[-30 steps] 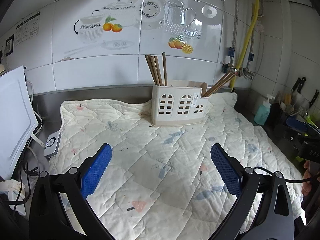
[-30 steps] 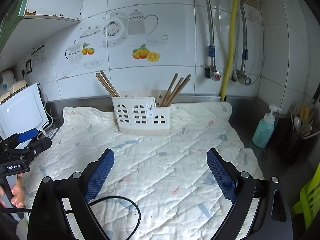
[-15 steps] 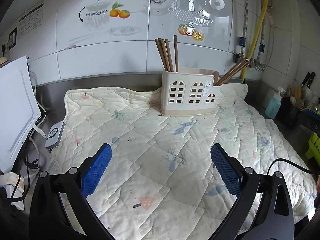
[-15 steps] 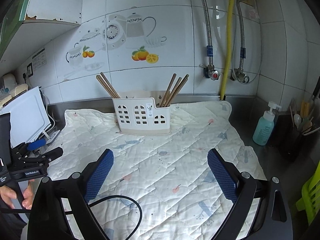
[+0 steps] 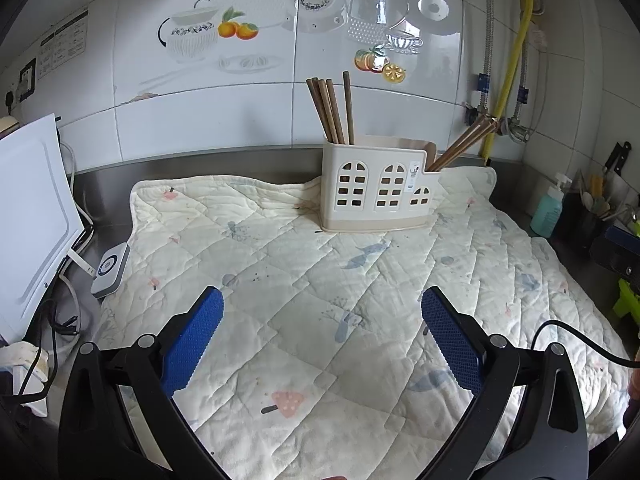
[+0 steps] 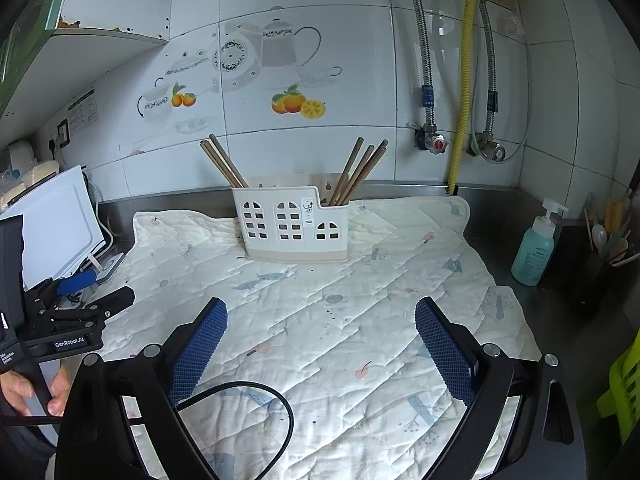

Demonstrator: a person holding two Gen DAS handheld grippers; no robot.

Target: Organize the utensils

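A cream utensil holder (image 5: pixel 376 190) (image 6: pixel 292 226) with arched cut-outs stands at the back of a quilted mat (image 5: pixel 304 280) (image 6: pixel 320 300). Several brown chopsticks (image 5: pixel 332 110) (image 6: pixel 224 164) stand in its tall left compartment. A second bunch of chopsticks (image 5: pixel 464 144) (image 6: pixel 362 170) leans right out of the low right compartment. My left gripper (image 5: pixel 322 320) hovers open over the mat's near half, with nothing between its blue pads. My right gripper (image 6: pixel 320 328) is open too and holds nothing. In the right wrist view the left gripper (image 6: pixel 76 312) shows at the left edge, held by a hand (image 6: pixel 24 392).
A white board (image 5: pixel 28 216) leans at the left beside a small grey device (image 5: pixel 110 268) and cables. A teal soap bottle (image 6: pixel 534 252) and a dark holder of tools (image 6: pixel 608 240) stand at the right. Pipes and a red valve (image 6: pixel 438 144) hang on the tiled wall.
The left gripper has swung its view up and left, so the holder sits further right and larger. The right gripper has drawn slightly nearer the holder. Both stayed open.
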